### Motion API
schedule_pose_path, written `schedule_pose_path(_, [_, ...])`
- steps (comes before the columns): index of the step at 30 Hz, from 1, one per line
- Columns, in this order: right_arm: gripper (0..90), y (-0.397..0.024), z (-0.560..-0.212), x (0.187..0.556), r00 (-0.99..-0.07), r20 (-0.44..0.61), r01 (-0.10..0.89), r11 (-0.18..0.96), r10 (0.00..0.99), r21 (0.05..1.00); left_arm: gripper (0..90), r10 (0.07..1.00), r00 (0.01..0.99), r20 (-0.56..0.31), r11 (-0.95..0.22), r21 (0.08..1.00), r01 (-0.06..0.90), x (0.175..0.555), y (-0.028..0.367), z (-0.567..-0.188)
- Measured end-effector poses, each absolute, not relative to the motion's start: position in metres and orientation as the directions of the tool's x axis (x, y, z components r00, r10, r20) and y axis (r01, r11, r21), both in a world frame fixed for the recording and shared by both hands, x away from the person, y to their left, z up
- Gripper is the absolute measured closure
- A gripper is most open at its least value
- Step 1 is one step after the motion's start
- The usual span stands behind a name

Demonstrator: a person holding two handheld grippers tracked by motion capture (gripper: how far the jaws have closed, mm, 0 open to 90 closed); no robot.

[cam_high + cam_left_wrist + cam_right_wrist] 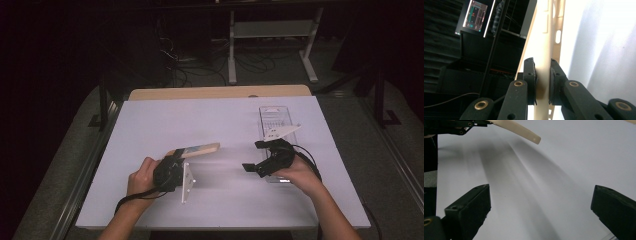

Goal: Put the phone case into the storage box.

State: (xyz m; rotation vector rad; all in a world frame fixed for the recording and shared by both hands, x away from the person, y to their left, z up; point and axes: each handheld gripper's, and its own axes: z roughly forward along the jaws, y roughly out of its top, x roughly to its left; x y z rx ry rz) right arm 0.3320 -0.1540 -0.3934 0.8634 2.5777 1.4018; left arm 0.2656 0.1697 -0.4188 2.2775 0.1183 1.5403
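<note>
A flat cream-coloured plastic piece with slots along one edge is held above the white table. My left gripper is shut on its near end. In the left gripper view the pads press both faces of the piece, which stands on edge. My right gripper hovers to the right of it, open, with nothing between its jaws. In the right gripper view the jaws stand wide over bare table, and the far end of the piece shows at the top with the left gripper on it.
A clear plastic box lies on the table's right side, just behind my right hand. A wooden edge runs along the table's back. A grey shelf frame and floor cables lie beyond. A lit screen glows in the dark.
</note>
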Motion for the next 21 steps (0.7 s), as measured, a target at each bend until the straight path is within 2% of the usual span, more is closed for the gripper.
schedule_pose_path(12, [2.3, -0.154, -0.394, 0.332, -0.838, 0.188, 0.436, 0.423, 0.512, 0.794, 78.7, 0.362, 0.439, 0.822, -0.891, 0.444, -0.097, 0.269, 0.173, -0.414])
schedule_pose_path(21, [2.3, -0.154, -0.394, 0.332, -0.838, 0.188, 0.437, 0.424, 0.512, 0.793, 78.8, 0.447, 0.490, 0.748, -0.847, 0.531, -0.038, 0.274, 0.181, -0.406])
